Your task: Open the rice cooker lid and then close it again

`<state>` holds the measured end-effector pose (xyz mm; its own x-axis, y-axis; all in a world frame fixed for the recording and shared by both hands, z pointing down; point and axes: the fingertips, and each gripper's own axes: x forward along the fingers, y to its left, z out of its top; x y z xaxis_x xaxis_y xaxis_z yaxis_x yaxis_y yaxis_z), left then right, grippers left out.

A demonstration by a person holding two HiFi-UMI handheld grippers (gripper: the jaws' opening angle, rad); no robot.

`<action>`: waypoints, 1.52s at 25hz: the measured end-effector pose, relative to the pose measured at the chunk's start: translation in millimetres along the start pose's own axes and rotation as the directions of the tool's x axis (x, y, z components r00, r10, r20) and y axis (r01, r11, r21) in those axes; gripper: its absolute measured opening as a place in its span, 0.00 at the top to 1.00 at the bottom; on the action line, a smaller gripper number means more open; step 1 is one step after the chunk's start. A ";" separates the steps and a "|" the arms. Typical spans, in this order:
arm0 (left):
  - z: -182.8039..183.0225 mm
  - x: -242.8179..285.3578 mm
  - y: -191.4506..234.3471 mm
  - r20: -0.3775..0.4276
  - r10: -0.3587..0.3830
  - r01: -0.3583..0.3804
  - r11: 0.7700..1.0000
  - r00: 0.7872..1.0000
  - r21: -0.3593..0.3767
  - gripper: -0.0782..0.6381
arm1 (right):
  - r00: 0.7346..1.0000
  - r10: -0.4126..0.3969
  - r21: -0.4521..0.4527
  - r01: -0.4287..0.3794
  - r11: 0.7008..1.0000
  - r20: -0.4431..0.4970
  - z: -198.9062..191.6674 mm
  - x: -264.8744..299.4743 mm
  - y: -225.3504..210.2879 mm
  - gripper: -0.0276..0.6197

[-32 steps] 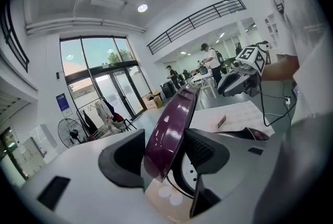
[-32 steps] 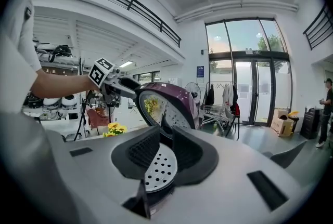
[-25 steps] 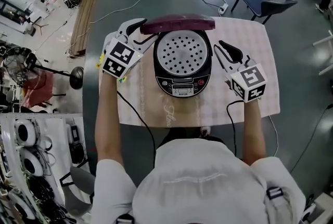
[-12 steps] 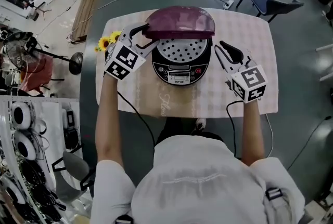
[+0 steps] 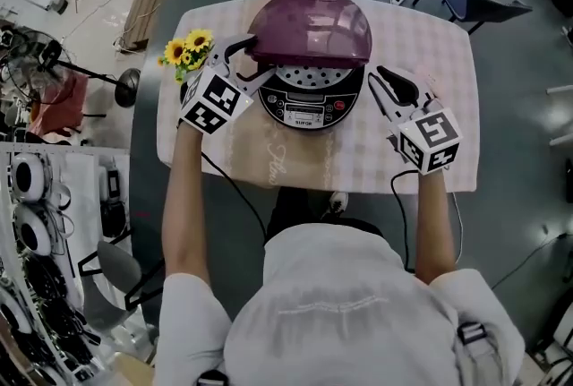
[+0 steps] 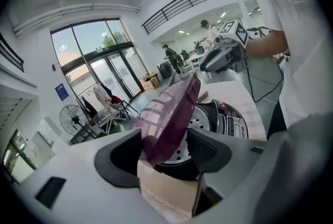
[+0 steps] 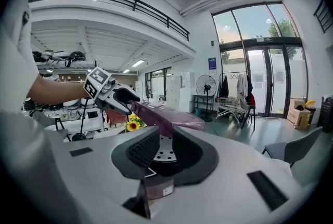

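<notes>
Left gripper view shows the left gripper (image 6: 165, 151) with its jaws spread wide. They have just been opening, and the rim of the purple lid (image 6: 169, 114) stands between them without being squeezed. I judge that this gripper guides the lid down rather than carries it. The lid hangs half lowered, tilted over the rice cooker (image 5: 309, 107) in the middle of the table (image 5: 421, 169). The right gripper (image 5: 387, 87) waits just beside the cooker, its jaws only a little apart and empty. Sunflowers (image 5: 186, 48) are near the left gripper, outside the lid's path.
</notes>
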<state>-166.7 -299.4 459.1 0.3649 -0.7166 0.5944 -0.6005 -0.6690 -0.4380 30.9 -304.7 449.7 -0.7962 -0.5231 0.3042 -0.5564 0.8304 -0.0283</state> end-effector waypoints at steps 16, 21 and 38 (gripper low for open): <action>-40.5 14.6 -42.5 -0.086 -0.170 0.163 0.983 0.982 -0.082 0.49 | 0.999 0.009 0.014 -0.008 1.000 -0.040 -21.2 0.3 7.2 0.82; -41.1 17.1 -47.4 -0.045 -0.200 0.190 0.968 0.979 -0.165 0.49 | 0.999 0.015 0.024 -0.014 1.000 -0.040 -26.8 -2.5 11.5 0.82; -51.7 26.1 -43.7 0.056 -0.242 0.237 0.836 0.969 -0.496 0.58 | 0.999 0.007 0.042 -0.004 0.999 -0.048 -35.5 -10.3 14.0 0.82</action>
<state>-167.7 -278.7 528.6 0.5383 -0.5432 0.6443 -0.7678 -0.6312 0.1094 39.7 -280.9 480.0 -0.7873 -0.5078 0.3498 -0.5623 0.8240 -0.0695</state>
